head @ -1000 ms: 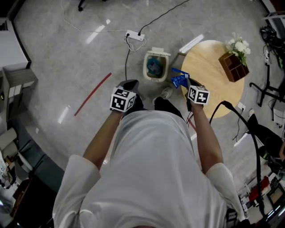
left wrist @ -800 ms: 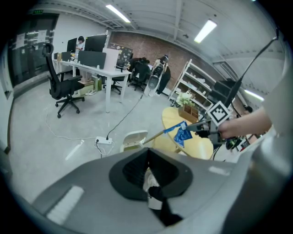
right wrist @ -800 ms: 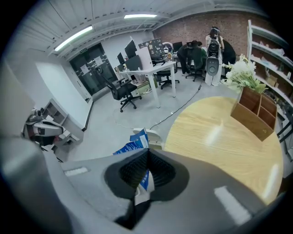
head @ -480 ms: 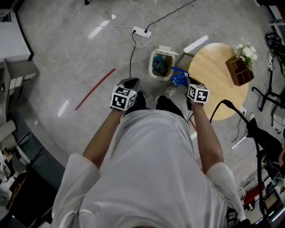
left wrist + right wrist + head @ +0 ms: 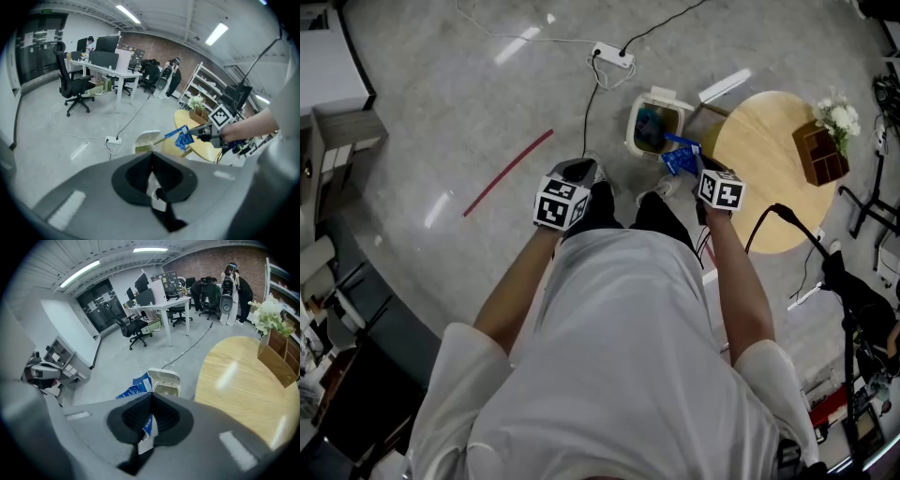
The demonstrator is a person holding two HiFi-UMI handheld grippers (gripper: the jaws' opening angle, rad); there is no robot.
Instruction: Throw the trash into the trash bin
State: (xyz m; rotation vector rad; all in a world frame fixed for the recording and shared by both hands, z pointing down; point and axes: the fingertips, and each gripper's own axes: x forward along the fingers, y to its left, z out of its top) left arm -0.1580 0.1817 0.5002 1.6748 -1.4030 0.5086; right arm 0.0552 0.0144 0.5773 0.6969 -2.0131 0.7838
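Blue crumpled plastic wrapper (image 5: 680,159) is clamped in my right hand-held gripper (image 5: 692,171), beside the white trash bin (image 5: 667,97); my left hand-held gripper (image 5: 577,172) has its jaws together.

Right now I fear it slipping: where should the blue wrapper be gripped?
By its near edge, from the person's side, as the right gripper has it: the blue wrapper is thin and flat, so shut jaws pinch it and the rest points toward the trash bin.

Bright ceiling strip lights (image 5: 84,270) glare off the glossy floor (image 5: 441,141); gripper views bulge with dark corners.
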